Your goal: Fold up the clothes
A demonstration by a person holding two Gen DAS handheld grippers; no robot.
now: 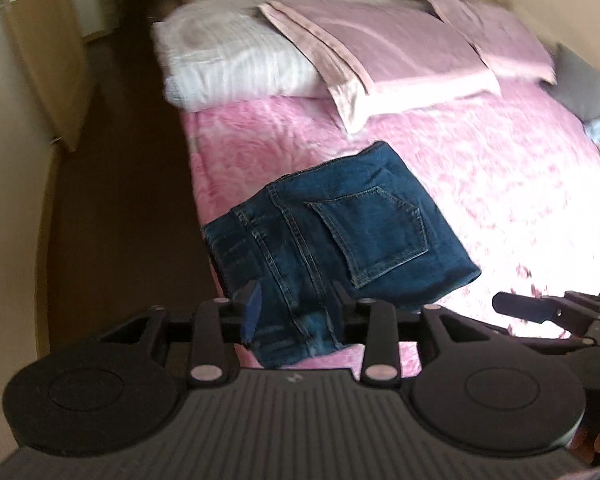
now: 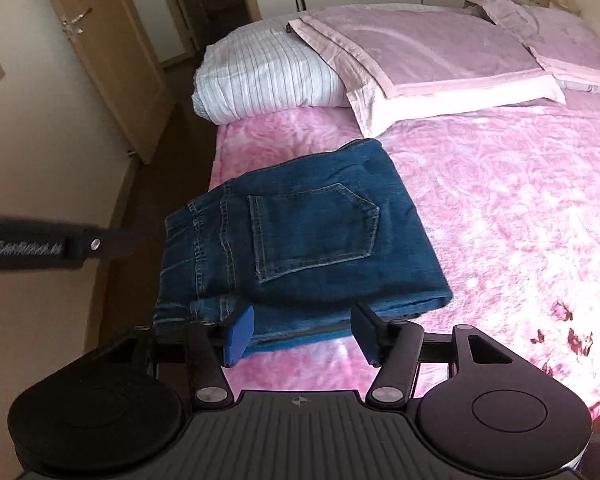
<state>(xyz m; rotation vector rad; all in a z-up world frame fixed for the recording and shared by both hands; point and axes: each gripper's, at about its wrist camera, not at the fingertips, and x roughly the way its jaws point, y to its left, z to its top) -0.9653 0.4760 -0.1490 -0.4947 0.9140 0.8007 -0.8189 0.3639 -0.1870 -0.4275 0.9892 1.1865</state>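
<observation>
Jeans, dark blue denim, lie folded into a thick rectangle on the pink bedspread, near the bed's left edge, with a back pocket facing up and the waistband side turned toward the dark floor. They sit just beyond and below both pairs of jaws, free of any grip.

In the left wrist view, the left gripper hovers over the near end of the jeans with its jaws partly apart; denim shows in the gap, but the pads (one blue face is visible) do not press on it. Off to that gripper's right, the black tip of the right gripper pokes in above the bedspread.

In the right wrist view, the right gripper has its jaws standing wide apart, the folded edge of the jeans just ahead of them and bare pink bedspread showing between the fingers. Nothing is clamped there. The left gripper appears as a blurred black bar to the left of these jaws, beside the jeans.

Farther ahead of both grippers, at the head of the bed, lie a white striped pillow and pink pillows. A wooden door stands far to the left.
</observation>
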